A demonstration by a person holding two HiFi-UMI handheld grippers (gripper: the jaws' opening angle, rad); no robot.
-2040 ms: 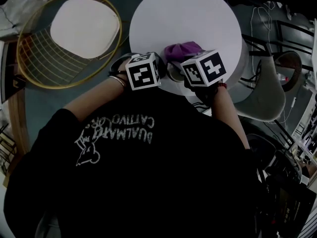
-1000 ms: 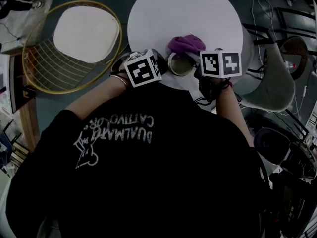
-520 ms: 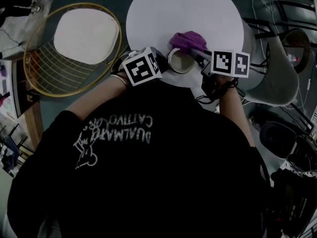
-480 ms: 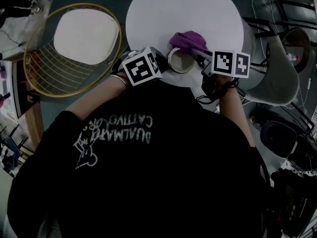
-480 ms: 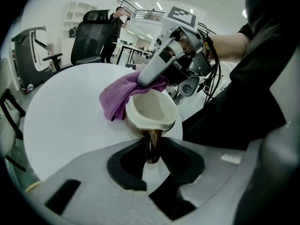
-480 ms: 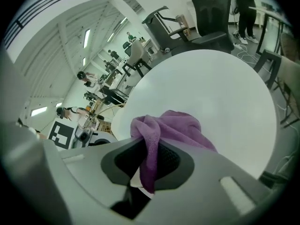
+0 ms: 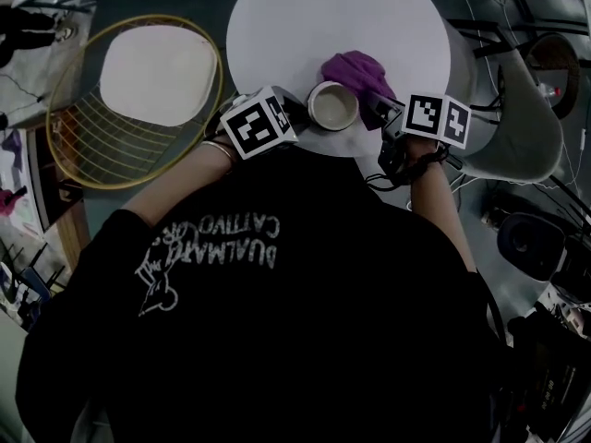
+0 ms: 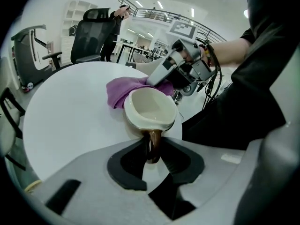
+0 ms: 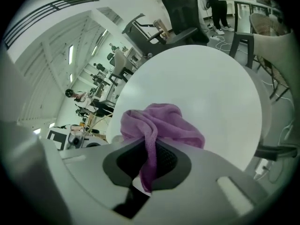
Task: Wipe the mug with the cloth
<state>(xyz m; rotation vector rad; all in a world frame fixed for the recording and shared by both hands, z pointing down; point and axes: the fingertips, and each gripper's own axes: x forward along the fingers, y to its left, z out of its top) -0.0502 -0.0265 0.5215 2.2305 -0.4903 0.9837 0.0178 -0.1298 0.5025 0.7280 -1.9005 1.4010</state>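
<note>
Ok, head view first: round white bench [image 7: 314,26] up top, with a cream ceramic mug with a brown handle [image 7: 333,105] standing mouth up near its near edge. Crumpled purple terry cloth [image 7: 355,70] lies just beside the mug on its far-right side; I can't tell from here whether they touch. Left hand-held gripper [image 7: 291,116] comes in from the mug's left and right hand-held gripper [image 7: 383,111] reaches into the cloth from the right. Both marker cubes face up. Gold wire chair with a white seat pad [image 7: 92,127] stands left of the bench, and a grey shell chair [image 7: 517,109] stands to its right.

Left gripper view: the left hand-held gripper [image 8: 153,153] is clenched on the mug's brown handle, which sits between the dark pads. The mug [image 8: 150,109] shows a pale, empty-looking interior. The cloth [image 8: 119,90] is bunched behind it on the bench [image 8: 70,121]. The right hand-held gripper [image 8: 154,81] has its tip in the cloth.

Right gripper view: the right hand-held gripper [image 9: 149,165] is grasping the cloth. A twisted strand runs down between the pads, pinched. The rest of the cloth [image 9: 164,125] is heaped just past the jaws, resting on the bench [image 9: 197,83]. Black office chairs [image 9: 180,13] stand beyond the far edge.
</note>
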